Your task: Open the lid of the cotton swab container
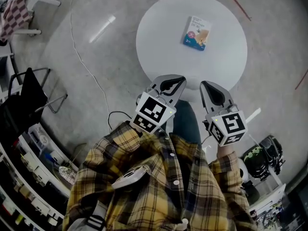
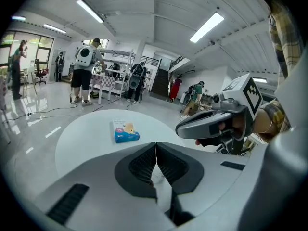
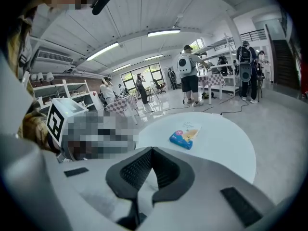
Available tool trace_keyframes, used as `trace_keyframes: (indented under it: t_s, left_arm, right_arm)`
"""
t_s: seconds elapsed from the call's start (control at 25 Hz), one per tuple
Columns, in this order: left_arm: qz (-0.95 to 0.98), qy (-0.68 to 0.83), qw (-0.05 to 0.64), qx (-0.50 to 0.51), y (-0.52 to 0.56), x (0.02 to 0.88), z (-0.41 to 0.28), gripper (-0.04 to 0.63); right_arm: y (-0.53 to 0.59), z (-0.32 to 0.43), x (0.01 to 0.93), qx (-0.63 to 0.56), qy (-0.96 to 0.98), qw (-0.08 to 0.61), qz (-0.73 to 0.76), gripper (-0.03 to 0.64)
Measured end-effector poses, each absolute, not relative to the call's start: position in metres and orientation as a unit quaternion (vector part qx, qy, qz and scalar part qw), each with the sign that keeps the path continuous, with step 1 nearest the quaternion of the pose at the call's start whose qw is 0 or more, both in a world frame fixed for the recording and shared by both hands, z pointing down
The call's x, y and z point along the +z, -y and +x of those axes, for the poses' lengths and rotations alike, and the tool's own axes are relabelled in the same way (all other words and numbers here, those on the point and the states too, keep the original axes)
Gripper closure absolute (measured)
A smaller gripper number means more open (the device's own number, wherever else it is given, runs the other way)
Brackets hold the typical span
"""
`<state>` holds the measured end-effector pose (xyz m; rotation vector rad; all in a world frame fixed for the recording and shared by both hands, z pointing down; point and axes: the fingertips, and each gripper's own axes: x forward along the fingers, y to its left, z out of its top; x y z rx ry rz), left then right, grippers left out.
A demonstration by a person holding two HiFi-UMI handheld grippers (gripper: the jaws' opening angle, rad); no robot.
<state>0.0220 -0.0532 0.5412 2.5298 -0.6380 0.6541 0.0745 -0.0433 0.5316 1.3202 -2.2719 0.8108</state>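
**Both tongs shut and empty at the rim, container untouched on the round tabletop**

A person in a yellow plaid shirt (image 1: 144, 177) stands at the near rim of a round white tabletop (image 1: 159, 42) with a tool in each hand. The left tongs (image 1: 174, 83) reach just over that near rim and point in toward the middle. Seen along their own length, the left tongs (image 2: 156, 147) have their ribbed dark pads pressed together with nothing between them. The right tongs (image 1: 208, 88) hang beside them at the same rim, a little apart and also aimed inward. Their own view shows the right tongs (image 3: 151, 151) closed pad to pad and empty as well.

The cotton swab container (image 1: 197, 33) is the only thing on the tabletop. It is a flat blue and white pack lying printed face up, on the far half and off to the person's right of centre. It is well apart from both tools. From the left tool it shows as a small blue box (image 2: 126, 131) out on the bare white surface (image 2: 82, 143). From the right one it sits ahead (image 3: 184, 136), nearer the middle than the far rim (image 3: 231, 150).

Off the tabletop's left side, a thin white cable (image 1: 84, 64) trails across the grey floor. Beyond its far side, several people stand about, one wearing a backpack (image 2: 84, 57).
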Motion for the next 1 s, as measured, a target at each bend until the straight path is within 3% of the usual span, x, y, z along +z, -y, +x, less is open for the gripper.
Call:
trace_keyframes:
  t_s: [0.36,0.52,1.0]
  left_arm:
    - [0.926,0.192,0.216,0.242,0.041,0.553,0.025,0.569]
    - [0.93,0.159,0.217,0.251,0.028,0.56,0.03,0.469]
    - [0.928,0.106,0.145,0.327,0.019,0.605,0.036,0.314]
  right_arm:
    - [0.039,0.08,0.537,0.299,0.798,0.191,0.488,0.6]
    - [0.035,0.087,0.534,0.301,0.793,0.188,0.496,0.6]
    - [0.022,0.089,0.539,0.315,0.785,0.184,0.501,0.6]
